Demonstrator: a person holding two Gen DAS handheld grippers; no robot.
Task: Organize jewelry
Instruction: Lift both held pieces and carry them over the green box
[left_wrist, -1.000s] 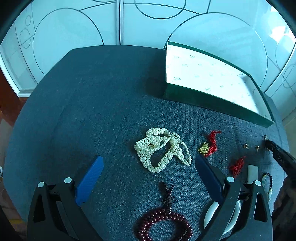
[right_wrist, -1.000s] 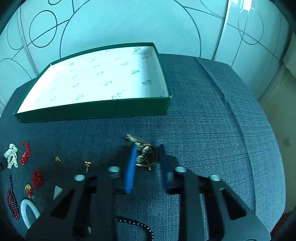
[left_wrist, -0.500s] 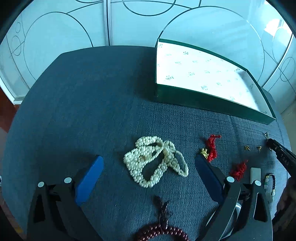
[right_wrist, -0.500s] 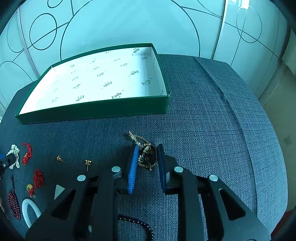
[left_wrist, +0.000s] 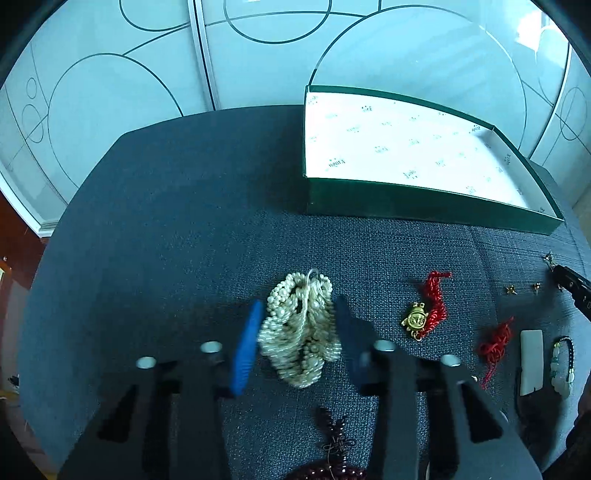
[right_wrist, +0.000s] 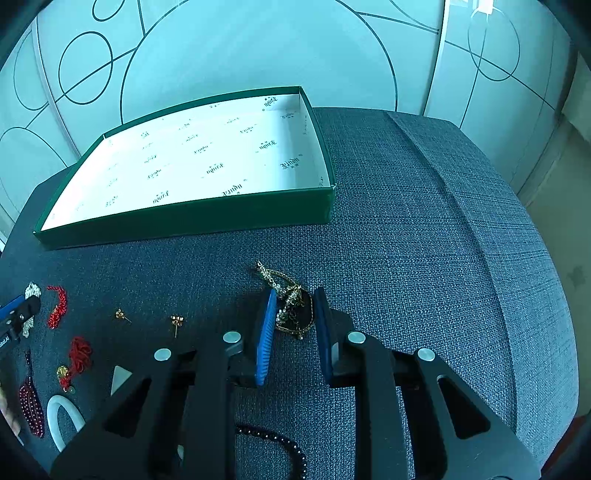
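My left gripper (left_wrist: 297, 314) is shut on the white pearl necklace (left_wrist: 299, 332), bunched between its blue pads on the dark cloth. My right gripper (right_wrist: 293, 308) is shut on a gold chain piece (right_wrist: 291, 302) with a dark pendant, on the cloth. The open green box (left_wrist: 424, 203) with a white printed lining stands behind, empty; it also shows in the right wrist view (right_wrist: 184, 218).
Loose pieces lie on the cloth: a gold charm with red cord (left_wrist: 419, 319), a red tassel (left_wrist: 495, 339), a white tag (left_wrist: 531, 356), a beaded bracelet (left_wrist: 563, 362), two small studs (right_wrist: 147, 319), a white bangle (right_wrist: 61, 421), dark red beads (left_wrist: 334, 446).
My left gripper closed from wide open onto the pearl necklace, squeezing it into a bunch. My right gripper narrowed further around the gold chain piece.
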